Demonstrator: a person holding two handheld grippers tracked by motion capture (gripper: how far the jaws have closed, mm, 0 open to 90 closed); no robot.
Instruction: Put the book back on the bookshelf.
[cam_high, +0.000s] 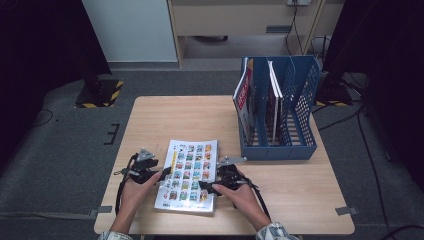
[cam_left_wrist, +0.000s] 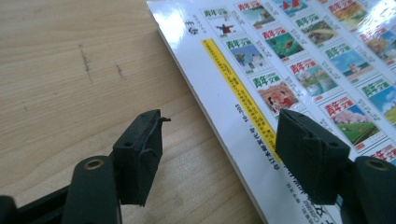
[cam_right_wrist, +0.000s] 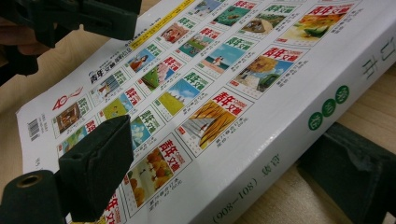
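The thick white-covered book printed with small colourful pictures (cam_high: 189, 175) lies flat on the wooden bench (cam_high: 290, 192). Its spine is straddled by the right tool (cam_right_wrist: 224, 172), jaws wide, while its opposite edge is flanked by the open left tool (cam_left_wrist: 219, 154). Closing, then lifting, appears called for.

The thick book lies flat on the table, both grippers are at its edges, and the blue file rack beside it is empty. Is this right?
Not quite: the blue file rack is not empty; the high view shows magazines standing in it. The thick book does lie flat, with the left gripper and right gripper at its edges.
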